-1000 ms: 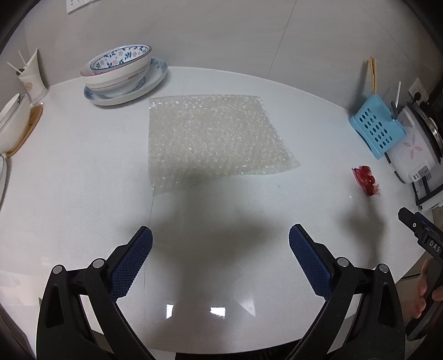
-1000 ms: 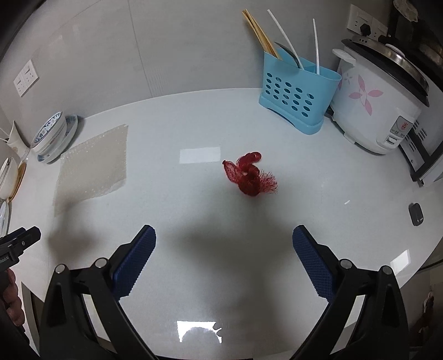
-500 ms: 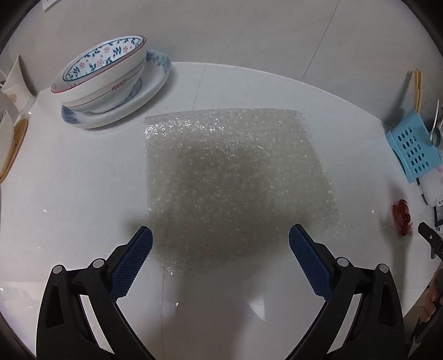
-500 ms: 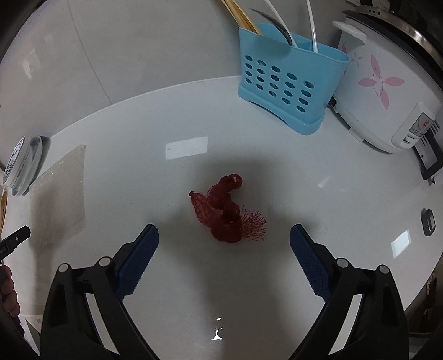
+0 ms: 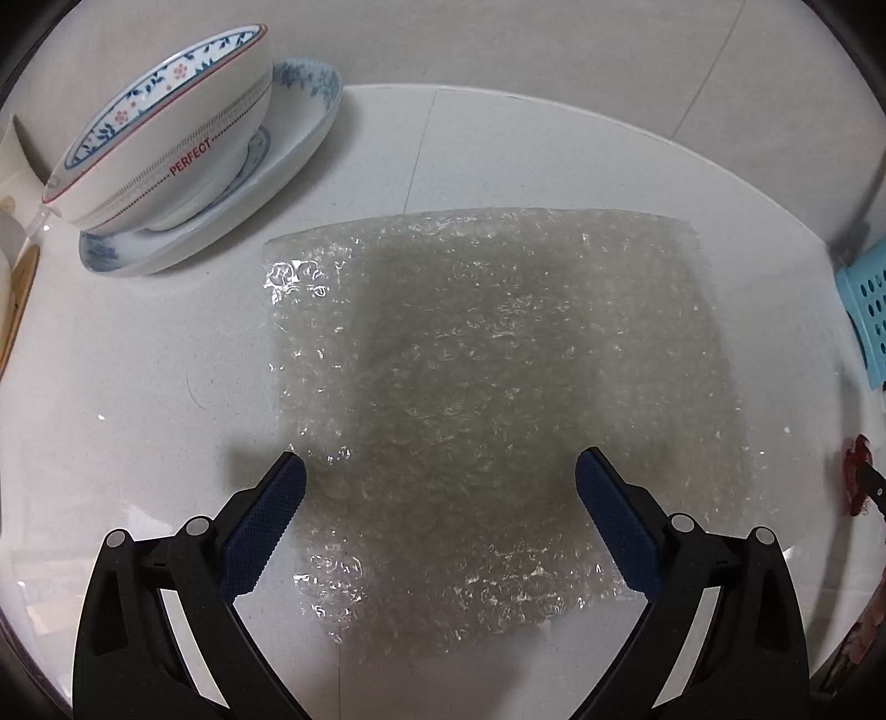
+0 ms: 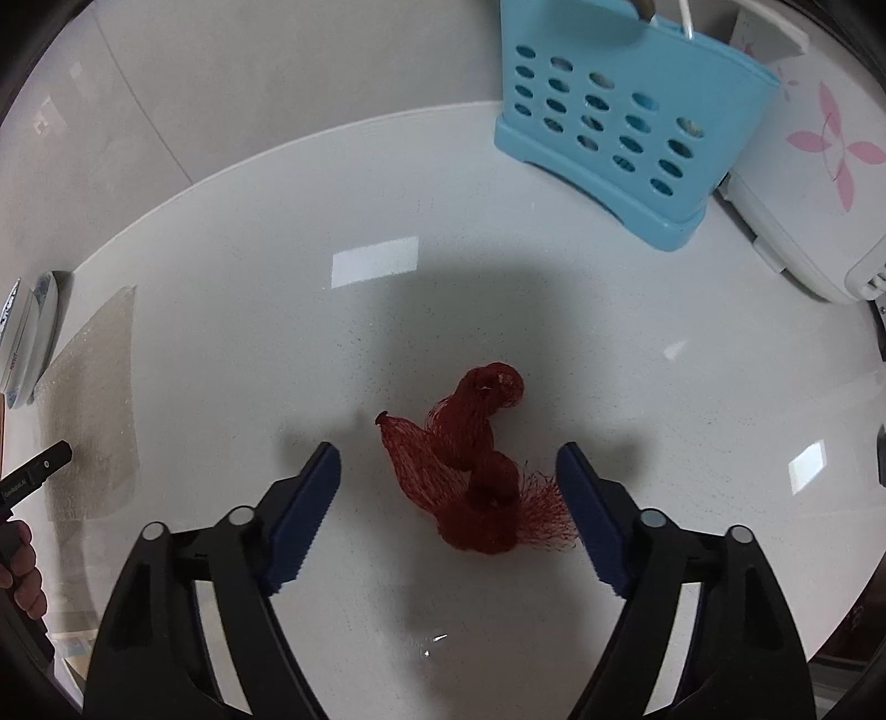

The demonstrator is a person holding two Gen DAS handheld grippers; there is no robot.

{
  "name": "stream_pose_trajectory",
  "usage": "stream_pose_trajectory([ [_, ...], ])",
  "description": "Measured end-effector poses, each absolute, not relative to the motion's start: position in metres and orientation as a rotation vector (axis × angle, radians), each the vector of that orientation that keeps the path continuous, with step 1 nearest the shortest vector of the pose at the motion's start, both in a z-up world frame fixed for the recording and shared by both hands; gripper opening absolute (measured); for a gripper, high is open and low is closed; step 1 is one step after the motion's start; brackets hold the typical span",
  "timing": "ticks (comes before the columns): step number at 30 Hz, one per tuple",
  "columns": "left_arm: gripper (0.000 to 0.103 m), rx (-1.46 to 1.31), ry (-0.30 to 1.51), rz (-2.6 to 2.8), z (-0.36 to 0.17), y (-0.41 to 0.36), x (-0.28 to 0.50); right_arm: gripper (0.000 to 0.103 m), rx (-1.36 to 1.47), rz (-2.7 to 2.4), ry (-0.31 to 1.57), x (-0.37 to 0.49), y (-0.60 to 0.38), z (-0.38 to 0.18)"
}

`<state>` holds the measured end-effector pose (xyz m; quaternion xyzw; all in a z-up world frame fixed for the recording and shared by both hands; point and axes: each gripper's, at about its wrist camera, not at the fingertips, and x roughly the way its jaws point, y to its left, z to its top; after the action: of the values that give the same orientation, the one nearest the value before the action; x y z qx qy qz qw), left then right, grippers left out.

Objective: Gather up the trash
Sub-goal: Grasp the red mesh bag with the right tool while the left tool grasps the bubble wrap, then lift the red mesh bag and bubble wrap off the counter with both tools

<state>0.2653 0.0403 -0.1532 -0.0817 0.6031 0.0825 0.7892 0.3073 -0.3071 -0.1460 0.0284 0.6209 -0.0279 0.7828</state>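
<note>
I have both grippers spread: left gripper (image 5: 437, 476) over the bubble wrap (image 5: 498, 410) at frame centre, right gripper (image 6: 448, 459) straddling the red net (image 6: 476, 471), lower centre. Risk: flat wrap slides; net snags 1 finger.

"PERFECT" on the bowl (image 5: 166, 133)

White speckled countertop (image 6: 232, 288), glossy, with a curved far edge. Bright rectangular light reflections on its surface (image 6: 374, 260). Wall (image 5: 554, 50) behind is pale grey tile with thin seams. Blue perforated utensil caddy (image 6: 626, 133) and white rice cooker (image 6: 814, 183) with pink flower stand at the back. Patterned bowl (image 5: 166, 127) sits on a plate (image 5: 288, 149).
</note>
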Motion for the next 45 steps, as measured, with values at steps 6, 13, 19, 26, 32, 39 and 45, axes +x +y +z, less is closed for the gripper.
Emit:
stream_pose_trajectory([
  [6, 0.078, -0.146, 1.331, 0.190, -0.149, 0.027, 0.264, 0.053, 0.092, -0.087, 1.390, 0.312, -0.313, -0.158],
  [13, 0.041, -0.118, 1.360, 0.167, -0.141, 0.008, 0.259, 0.035, 0.054, -0.126, 1.366, 0.315, -0.308, -0.161],
  [19, 0.013, -0.067, 1.363, 0.155, -0.138, 0.002, 0.256, 0.017, 0.036, -0.143, 1.367, 0.316, -0.305, -0.163],
  [26, 0.009, -0.076, 1.324, 0.126, -0.115, -0.004, 0.256, 0.015, 0.054, -0.134, 1.363, 0.310, -0.307, -0.155],
  [32, 0.009, -0.097, 1.285, 0.094, -0.093, -0.013, 0.244, 0.015, 0.045, -0.121, 1.337, 0.304, -0.310, -0.136],
  [39, 0.009, -0.120, 1.254, 0.049, -0.071, -0.015, 0.230, 0.015, 0.032, -0.103, 1.294, 0.285, -0.304, -0.111],
  [45, 0.009, -0.128, 1.235, 0.025, -0.057, -0.015, 0.217, 0.015, 0.014, -0.081, 1.263, 0.273, -0.291, -0.092],
])
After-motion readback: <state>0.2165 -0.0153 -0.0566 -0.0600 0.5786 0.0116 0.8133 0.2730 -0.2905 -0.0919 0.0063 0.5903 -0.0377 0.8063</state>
